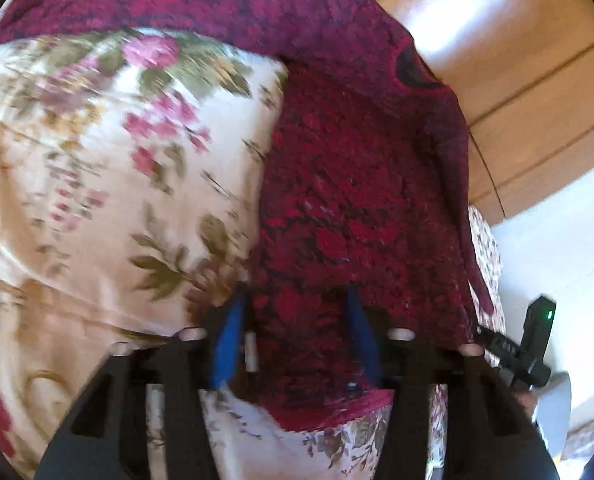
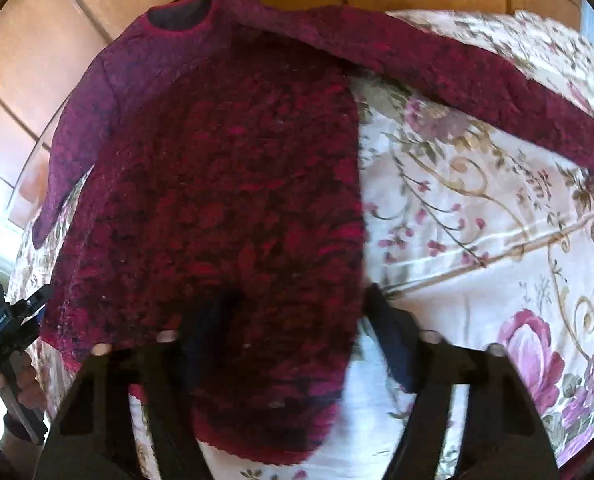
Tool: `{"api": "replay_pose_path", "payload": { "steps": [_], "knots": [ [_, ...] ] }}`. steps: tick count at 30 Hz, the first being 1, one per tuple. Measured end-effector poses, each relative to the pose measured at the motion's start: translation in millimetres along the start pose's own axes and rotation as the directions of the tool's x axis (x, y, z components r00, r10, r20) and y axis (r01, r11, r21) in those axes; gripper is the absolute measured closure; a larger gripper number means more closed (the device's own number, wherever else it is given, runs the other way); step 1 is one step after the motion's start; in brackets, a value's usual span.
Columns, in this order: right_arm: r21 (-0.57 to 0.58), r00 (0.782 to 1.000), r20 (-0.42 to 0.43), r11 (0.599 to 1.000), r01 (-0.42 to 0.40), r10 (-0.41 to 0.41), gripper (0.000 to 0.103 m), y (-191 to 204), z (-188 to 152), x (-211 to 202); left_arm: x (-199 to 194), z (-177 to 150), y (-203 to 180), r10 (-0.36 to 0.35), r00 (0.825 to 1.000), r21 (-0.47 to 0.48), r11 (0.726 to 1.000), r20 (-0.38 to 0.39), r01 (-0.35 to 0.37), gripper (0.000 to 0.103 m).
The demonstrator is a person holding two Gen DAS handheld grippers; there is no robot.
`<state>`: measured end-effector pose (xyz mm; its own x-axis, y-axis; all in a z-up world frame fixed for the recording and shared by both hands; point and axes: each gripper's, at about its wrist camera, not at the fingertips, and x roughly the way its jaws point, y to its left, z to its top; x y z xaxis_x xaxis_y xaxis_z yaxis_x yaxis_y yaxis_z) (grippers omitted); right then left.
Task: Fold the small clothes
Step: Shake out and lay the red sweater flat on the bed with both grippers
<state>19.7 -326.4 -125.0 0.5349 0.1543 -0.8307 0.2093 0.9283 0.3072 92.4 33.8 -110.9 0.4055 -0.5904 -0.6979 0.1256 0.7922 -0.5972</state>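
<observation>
Sweater first: the dark red and maroon fuzzy knit sweater (image 2: pixel 217 184) lies spread flat on the cream floral-printed cloth (image 2: pixel 477 240) that covers the table, its round neckline (image 2: pixel 181 18) at the far edge toward the polished wooden floor (image 2: pixel 37 40). From my right wrist camera, one long sleeve (image 2: pixel 477 84) stretches out across the cloth to the right, while the other sleeve (image 2: pixel 77 132) hangs along the left side of the body. The hem nearest me looks bunched into a rounded lump between the black fingers.

My right gripper (image 2: pixel 293 312) sits partly open over that hem; its left finger lies on the knit, its right finger just beside the sweater's edge above the cloth. The picture is blurred there, so I cannot tell whether the pads press on the fabric.

My left gripper (image 1: pixel 297 312), with blue fingertips (image 1: pixel 229 340), straddles the sweater's lower part, partly open, knit filling the gap between the fingers. Whether it pinches the fabric I cannot tell either.

In the left view, the other handheld tool (image 1: pixel 533 344) shows at the right edge.
</observation>
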Motion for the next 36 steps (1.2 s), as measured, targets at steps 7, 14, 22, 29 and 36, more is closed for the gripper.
{"api": "replay_pose_path", "payload": {
  "steps": [7,14,22,29,36],
  "knots": [
    [-0.115,0.998,0.068,0.993,0.023,-0.015,0.083,33,19,-22,-30,1,-14,0.029,0.998,0.042,0.999,0.064,-0.032,0.089],
    [-0.229,0.994,0.105,0.973,0.004,0.02,0.083,44,-9,-86,-101,-25,-24,0.024,0.994,0.141,0.989,0.11,-0.039,0.09],
    [-0.165,0.997,-0.076,0.986,-0.009,-0.004,0.084,2,-87,-61,-116,-111,-7,0.077,0.997,0.127,0.989,-0.006,-0.075,0.089],
    [-0.157,0.998,0.007,0.986,0.061,-0.061,0.037,12,-70,-70,-135,-73,30,0.135,0.987,-0.011,0.991,0.089,-0.134,0.082],
    [-0.228,0.99,0.138,0.974,0.012,0.02,0.02,80,-42,-54,-161,0,112,0.417,0.892,-0.264,0.893,0.176,-0.365,0.047]
  ]
}}
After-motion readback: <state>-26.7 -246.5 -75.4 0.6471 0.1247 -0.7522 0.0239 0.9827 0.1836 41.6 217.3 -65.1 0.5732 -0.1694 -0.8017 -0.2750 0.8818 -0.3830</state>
